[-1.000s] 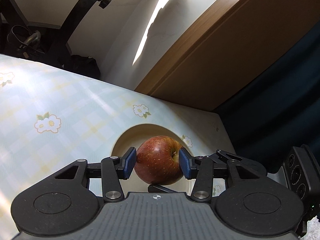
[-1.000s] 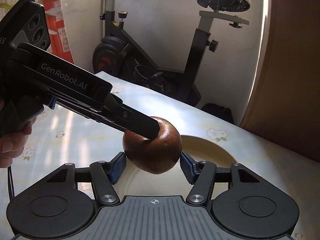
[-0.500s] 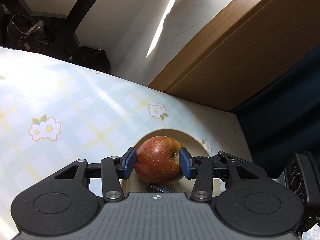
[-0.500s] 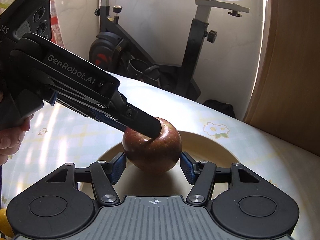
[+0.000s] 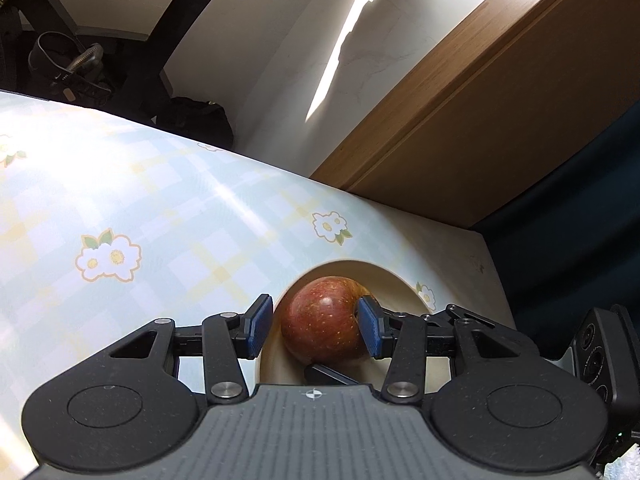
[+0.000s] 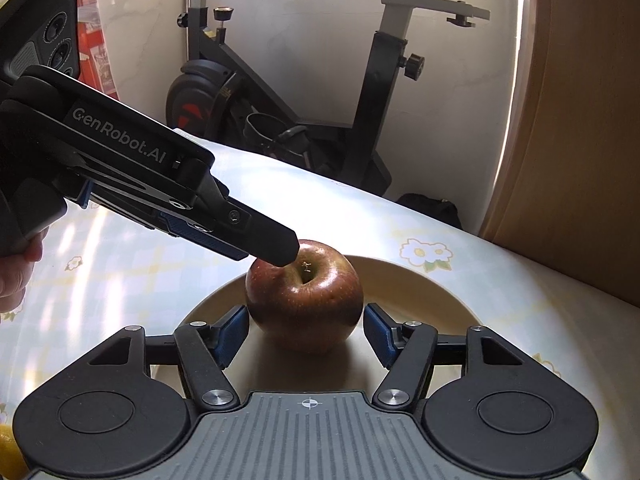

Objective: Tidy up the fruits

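Note:
A red apple (image 5: 320, 320) sits stem up on a cream plate (image 5: 396, 280) on the flowered tablecloth. My left gripper (image 5: 316, 330) is open around it, with a gap at the left pad and the right pad close to the skin. In the right wrist view the apple (image 6: 304, 304) rests on the plate (image 6: 424, 300), and the left gripper's finger (image 6: 264, 240) lies over its top. My right gripper (image 6: 306, 334) is open, its pads on either side of the apple and not touching it.
The table (image 5: 140, 216) ends at its far edge, with an exercise bike (image 6: 320, 120) and a wooden panel (image 5: 480, 112) behind. A yellow fruit (image 6: 6, 440) peeks in at the lower left of the right wrist view.
The left gripper has opened off the apple, which now rests on the plate. Both grippers have drawn back a little; the apple was held above the plate a second ago.

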`<state>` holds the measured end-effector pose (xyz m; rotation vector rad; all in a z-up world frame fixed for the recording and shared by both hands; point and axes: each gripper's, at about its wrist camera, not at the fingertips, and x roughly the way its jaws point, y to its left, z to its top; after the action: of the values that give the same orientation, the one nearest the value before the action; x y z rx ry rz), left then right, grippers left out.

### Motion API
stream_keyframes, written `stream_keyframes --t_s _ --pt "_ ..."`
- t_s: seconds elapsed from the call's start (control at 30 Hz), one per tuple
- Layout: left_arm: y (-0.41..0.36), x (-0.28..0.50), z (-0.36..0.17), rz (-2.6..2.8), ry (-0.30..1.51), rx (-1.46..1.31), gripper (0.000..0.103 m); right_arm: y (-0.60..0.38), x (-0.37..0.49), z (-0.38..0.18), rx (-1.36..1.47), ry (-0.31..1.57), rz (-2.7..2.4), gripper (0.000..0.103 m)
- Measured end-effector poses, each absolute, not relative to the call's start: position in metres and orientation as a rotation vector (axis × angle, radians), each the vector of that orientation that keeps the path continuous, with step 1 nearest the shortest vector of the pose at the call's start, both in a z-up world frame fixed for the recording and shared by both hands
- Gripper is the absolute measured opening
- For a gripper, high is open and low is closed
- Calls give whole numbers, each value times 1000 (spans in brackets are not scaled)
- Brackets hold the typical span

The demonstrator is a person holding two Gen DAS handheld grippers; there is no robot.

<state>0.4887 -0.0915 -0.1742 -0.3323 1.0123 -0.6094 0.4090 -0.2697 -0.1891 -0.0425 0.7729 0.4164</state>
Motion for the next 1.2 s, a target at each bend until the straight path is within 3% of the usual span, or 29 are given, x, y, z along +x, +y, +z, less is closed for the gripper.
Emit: stream_keyframes --t_s 1.2 --pt "-23 369 -104 -438 835 -48 50 -300 318 -152 94 772 271 62"
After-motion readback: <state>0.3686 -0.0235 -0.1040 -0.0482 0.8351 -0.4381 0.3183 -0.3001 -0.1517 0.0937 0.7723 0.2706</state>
